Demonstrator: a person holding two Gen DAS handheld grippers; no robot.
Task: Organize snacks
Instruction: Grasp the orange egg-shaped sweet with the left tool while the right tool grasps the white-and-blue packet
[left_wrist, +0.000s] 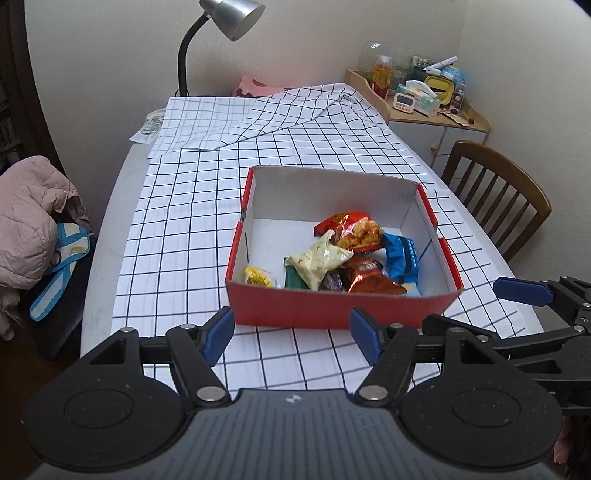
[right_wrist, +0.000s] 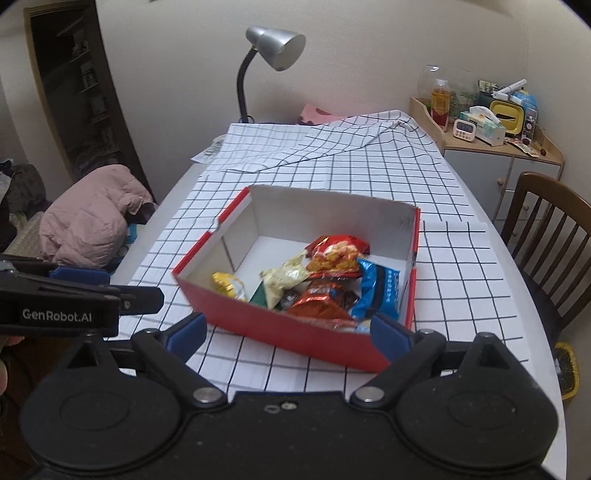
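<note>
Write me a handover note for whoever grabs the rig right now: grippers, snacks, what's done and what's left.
Left gripper: open, empty, just short of the red box.
Right gripper: open, empty, at the box's near right corner.
Snacks: all visible packets lie loosely piled inside the box, including a yellow packet, a cream packet, an orange packet and a blue packet.
Done: no packets visible on the checked cloth.
Left: probably only tidying the pile, if needed.
</note>
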